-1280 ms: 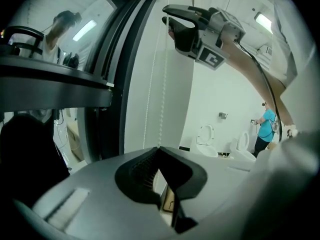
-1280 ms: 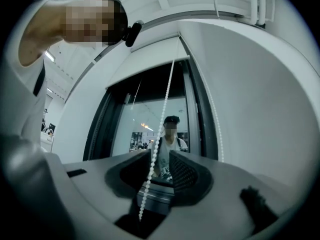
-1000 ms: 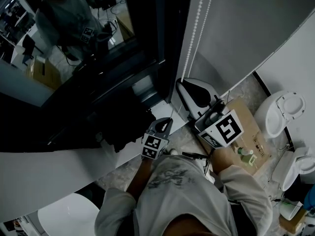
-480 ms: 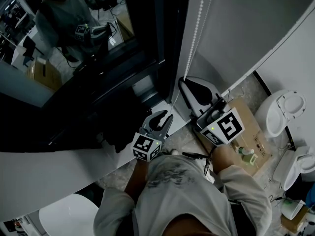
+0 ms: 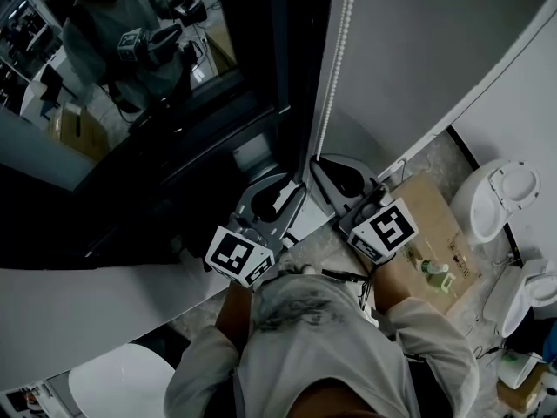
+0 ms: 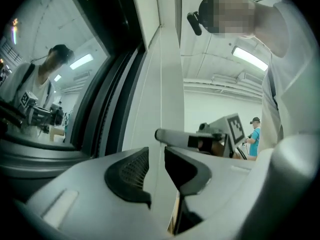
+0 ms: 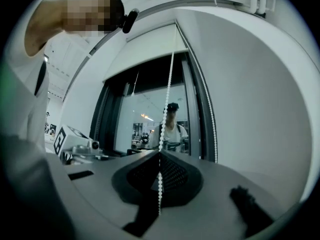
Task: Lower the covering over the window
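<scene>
the mottled stone floor (image 5: 431, 159) carries a flat brown cardboard box (image 5: 439, 212), and a small green-capped bottle (image 5: 432, 271) stands on the cardboard. near the box, to its right, two white round-lidded containers (image 5: 500, 194) sit on the floor.

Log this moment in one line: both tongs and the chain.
left tongs: open, jaws just been opening, nothing gripped | right tongs: shut on bead chain | chain: runs straight up before window
</scene>
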The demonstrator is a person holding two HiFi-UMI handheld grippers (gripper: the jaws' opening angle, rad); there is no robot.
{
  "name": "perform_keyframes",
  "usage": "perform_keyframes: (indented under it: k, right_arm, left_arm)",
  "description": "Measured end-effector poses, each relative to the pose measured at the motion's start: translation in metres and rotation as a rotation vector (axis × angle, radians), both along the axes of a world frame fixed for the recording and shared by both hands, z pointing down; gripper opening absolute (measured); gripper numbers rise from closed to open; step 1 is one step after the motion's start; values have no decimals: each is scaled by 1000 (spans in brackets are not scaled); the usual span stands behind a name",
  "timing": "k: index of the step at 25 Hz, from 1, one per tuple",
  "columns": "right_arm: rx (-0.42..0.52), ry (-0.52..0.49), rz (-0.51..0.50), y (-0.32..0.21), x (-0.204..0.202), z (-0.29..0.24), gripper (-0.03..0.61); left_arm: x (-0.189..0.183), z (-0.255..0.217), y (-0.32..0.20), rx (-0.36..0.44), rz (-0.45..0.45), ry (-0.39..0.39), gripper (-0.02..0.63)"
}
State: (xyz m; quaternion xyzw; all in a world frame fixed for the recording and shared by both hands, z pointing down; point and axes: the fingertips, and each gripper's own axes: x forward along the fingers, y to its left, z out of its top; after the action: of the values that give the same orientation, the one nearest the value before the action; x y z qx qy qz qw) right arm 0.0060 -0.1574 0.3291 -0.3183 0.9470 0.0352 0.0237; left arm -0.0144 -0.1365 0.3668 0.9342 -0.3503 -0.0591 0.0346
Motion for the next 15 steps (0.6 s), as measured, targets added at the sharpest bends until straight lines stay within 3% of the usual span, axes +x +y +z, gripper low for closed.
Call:
perform_keyframes:
  k: [7,15]
  right_arm:
    - [-71,13,-12,2,-3,30,17]
    - [-134,0,-35,6,-7,57,17]
  left_arm:
    - [4,-48,-10,106,10,21,91]
    - [18,-74,-23,181,3,-6,92]
